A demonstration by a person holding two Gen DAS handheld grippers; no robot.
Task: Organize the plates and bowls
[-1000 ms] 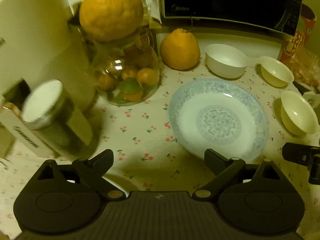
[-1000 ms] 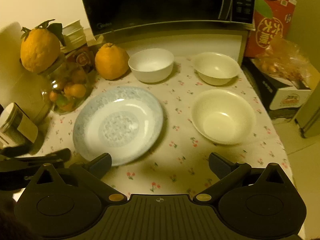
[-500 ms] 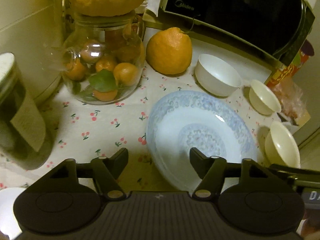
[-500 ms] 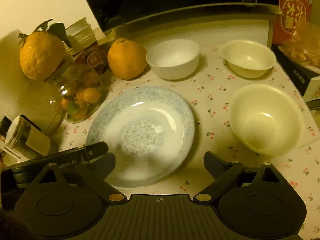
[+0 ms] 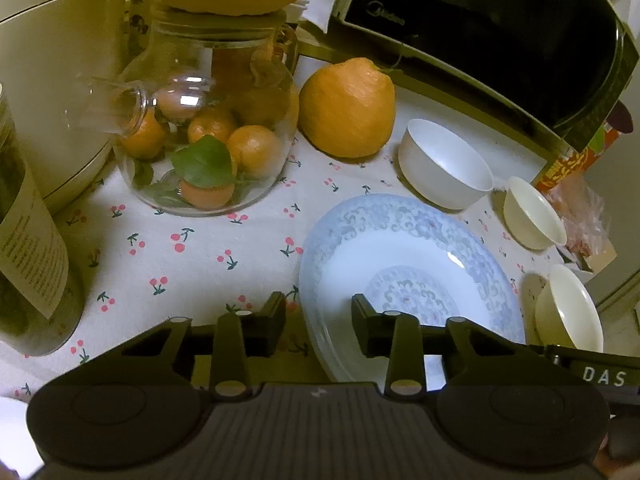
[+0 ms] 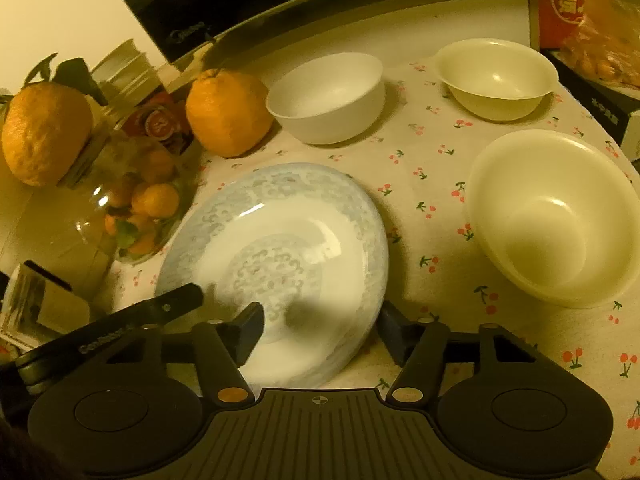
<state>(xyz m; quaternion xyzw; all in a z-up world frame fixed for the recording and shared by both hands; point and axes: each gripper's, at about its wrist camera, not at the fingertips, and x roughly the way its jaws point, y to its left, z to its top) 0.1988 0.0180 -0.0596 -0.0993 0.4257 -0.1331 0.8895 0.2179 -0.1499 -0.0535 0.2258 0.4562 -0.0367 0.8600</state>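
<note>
A blue-patterned plate (image 5: 412,272) (image 6: 280,248) lies on the cherry-print cloth. My left gripper (image 5: 319,320) straddles its left rim, jaws partly closed with one finger over the plate and one outside; no firm grip shows. My right gripper (image 6: 320,332) straddles the near right rim, jaws still apart. A white bowl (image 5: 444,162) (image 6: 328,96) stands behind the plate. A small cream bowl (image 5: 534,214) (image 6: 496,78) sits at back right. A larger cream bowl (image 5: 568,308) (image 6: 556,216) sits right of the plate.
A glass jar of oranges (image 5: 208,148) (image 6: 120,204) with a large citrus on top stands left of the plate. Another citrus (image 5: 346,108) (image 6: 228,112) sits beside the white bowl. A microwave (image 5: 500,28) stands at the back, a labelled jar (image 5: 28,256) at near left.
Both grippers moved in onto the plate's rim from opposite sides. The left jaws narrowed a lot, the right jaws somewhat. The plate stays on the cloth.
</note>
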